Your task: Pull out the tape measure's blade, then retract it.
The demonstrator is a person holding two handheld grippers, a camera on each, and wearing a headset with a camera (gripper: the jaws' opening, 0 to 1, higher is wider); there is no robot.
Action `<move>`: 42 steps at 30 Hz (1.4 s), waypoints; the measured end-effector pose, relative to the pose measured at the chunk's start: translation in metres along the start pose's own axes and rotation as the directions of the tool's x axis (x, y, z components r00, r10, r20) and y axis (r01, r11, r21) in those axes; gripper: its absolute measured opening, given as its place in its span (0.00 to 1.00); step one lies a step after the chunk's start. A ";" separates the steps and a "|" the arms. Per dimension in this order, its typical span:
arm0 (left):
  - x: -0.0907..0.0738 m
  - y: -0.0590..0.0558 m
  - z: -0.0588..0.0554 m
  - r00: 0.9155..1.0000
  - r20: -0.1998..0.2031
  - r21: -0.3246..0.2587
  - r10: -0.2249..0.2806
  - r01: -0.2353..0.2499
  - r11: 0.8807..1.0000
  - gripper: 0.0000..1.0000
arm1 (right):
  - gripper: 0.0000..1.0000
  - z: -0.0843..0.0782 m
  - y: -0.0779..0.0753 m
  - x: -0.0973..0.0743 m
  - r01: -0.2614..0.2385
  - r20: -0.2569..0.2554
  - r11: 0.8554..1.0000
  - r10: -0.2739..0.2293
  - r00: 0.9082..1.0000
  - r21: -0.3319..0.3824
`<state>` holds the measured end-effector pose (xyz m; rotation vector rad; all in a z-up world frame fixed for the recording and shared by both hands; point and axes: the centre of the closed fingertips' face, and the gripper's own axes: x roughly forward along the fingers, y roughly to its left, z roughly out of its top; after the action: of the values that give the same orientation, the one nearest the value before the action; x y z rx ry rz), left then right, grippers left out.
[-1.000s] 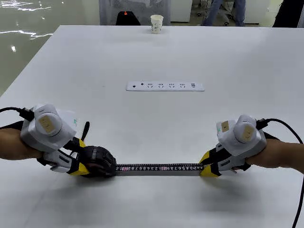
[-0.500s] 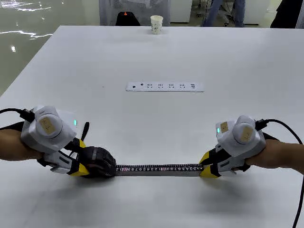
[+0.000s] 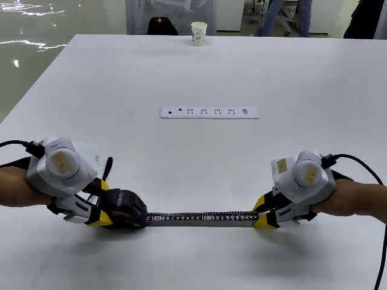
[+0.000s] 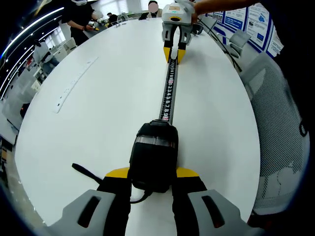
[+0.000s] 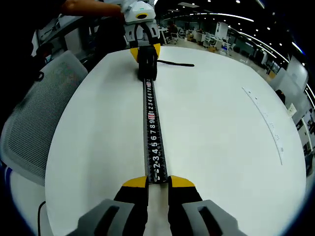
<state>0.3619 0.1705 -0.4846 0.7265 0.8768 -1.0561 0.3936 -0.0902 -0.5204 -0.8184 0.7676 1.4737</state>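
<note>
Head view | white surface (image 3: 199,72) | left gripper (image 3: 106,202), lower left, jaws clamped on black tape measure case (image 3: 124,208) | right gripper (image 3: 260,212), lower right, jaws pinching tip of dark numbered blade (image 3: 202,215) | span unchanged since a second ago: pull-out likely done, retraction due

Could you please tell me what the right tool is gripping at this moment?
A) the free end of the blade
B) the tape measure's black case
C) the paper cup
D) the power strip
A: in the right gripper view the right tool is shut on the tip of the blade, which runs away across the table to the black case clamped in the left tool.
</note>
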 end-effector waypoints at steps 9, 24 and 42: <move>0.001 0.000 -0.001 1.000 -0.002 -0.001 0.002 -0.002 1.000 0.27 | 0.12 -0.001 0.000 0.000 0.015 -0.001 1.000 -0.015 1.000 0.001; 0.000 0.000 -0.005 1.000 -0.012 -0.012 0.014 -0.015 1.000 0.29 | 0.20 0.001 0.002 -0.001 0.031 0.018 0.999 -0.031 0.999 0.020; -0.019 -0.005 0.002 0.997 0.058 -0.118 0.047 -0.040 0.992 0.48 | 0.38 0.004 0.007 -0.024 0.078 0.054 0.995 -0.082 0.995 0.065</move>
<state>0.3537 0.1750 -0.4676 0.6103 0.8599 -0.9747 0.3869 -0.0996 -0.4976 -0.7486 0.7265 1.3892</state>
